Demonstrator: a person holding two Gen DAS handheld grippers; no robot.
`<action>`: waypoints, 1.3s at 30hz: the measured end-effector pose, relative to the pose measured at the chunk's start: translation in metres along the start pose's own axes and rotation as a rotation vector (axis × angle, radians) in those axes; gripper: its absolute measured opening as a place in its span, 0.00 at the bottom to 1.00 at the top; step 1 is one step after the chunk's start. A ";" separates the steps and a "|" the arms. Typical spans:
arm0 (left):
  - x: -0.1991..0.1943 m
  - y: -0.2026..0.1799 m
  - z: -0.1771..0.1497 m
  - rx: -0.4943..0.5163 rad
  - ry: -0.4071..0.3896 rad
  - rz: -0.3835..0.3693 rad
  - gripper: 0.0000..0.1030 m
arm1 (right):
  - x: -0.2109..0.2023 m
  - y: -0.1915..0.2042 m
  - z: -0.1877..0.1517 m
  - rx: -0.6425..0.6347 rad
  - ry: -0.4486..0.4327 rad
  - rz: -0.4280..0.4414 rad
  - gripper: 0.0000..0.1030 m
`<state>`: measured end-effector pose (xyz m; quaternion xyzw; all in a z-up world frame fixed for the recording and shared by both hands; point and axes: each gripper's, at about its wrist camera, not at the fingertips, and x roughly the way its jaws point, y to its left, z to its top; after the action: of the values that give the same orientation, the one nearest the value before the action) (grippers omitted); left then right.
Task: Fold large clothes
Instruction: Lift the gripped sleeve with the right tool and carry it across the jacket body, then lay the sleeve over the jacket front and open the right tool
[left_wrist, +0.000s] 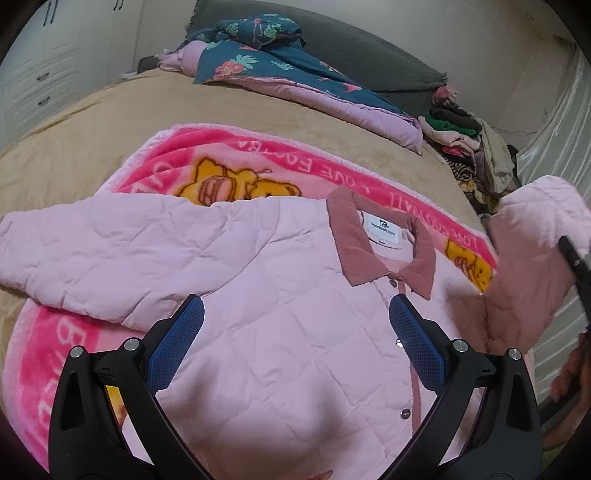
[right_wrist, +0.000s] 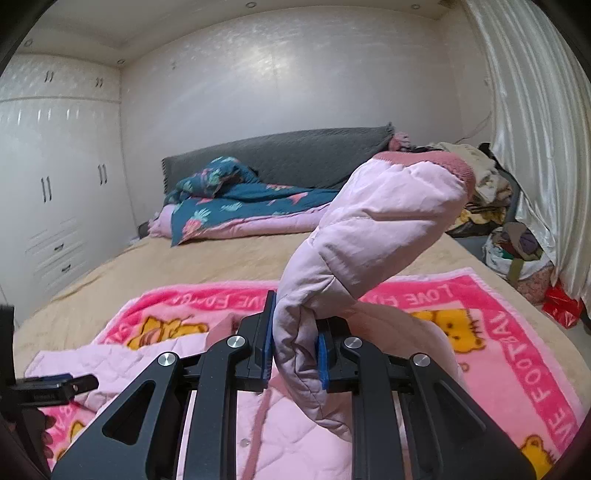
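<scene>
Quilted pink jacket (left_wrist: 295, 325): soft, puffy, light. R gripper (right_wrist: 295, 354) pinches sleeve (right_wrist: 369, 229) w/ bunched padding; L gripper (left_wrist: 295, 325) spread, empty. Grab seams/cuffs.

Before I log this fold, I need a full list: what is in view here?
jacket: one, pale pink quilted with darker pink collar, flat on the cartoon blanket
jacket sleeve: one, pale pink, lifted, pinched in the right tongs
cartoon blanket: one, bright pink with yellow bears, on the bed
bed cover: one, tan
quilt: one, teal floral with lilac lining, bunched by the headboard
headboard: one, grey
clothes pile: one, mixed colours, far right bedside
wardrobe: one, white, left wall
curtain: one, white, right
left tongs: open above the jacket
right tongs: shut on the sleeve
</scene>
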<state>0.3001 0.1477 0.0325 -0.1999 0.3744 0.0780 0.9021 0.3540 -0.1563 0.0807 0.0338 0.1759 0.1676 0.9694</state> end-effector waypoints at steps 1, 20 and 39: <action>0.000 0.003 0.001 -0.011 0.005 -0.018 0.91 | 0.004 0.004 -0.002 -0.004 0.007 0.010 0.17; 0.021 0.030 -0.006 -0.222 0.075 -0.304 0.91 | 0.061 0.098 -0.090 -0.186 0.227 0.144 0.17; 0.081 0.022 -0.047 -0.318 0.261 -0.446 0.91 | 0.053 0.128 -0.148 -0.291 0.441 0.262 0.68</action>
<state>0.3211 0.1476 -0.0617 -0.4242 0.4172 -0.0909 0.7986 0.3090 -0.0173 -0.0592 -0.1204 0.3507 0.3180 0.8726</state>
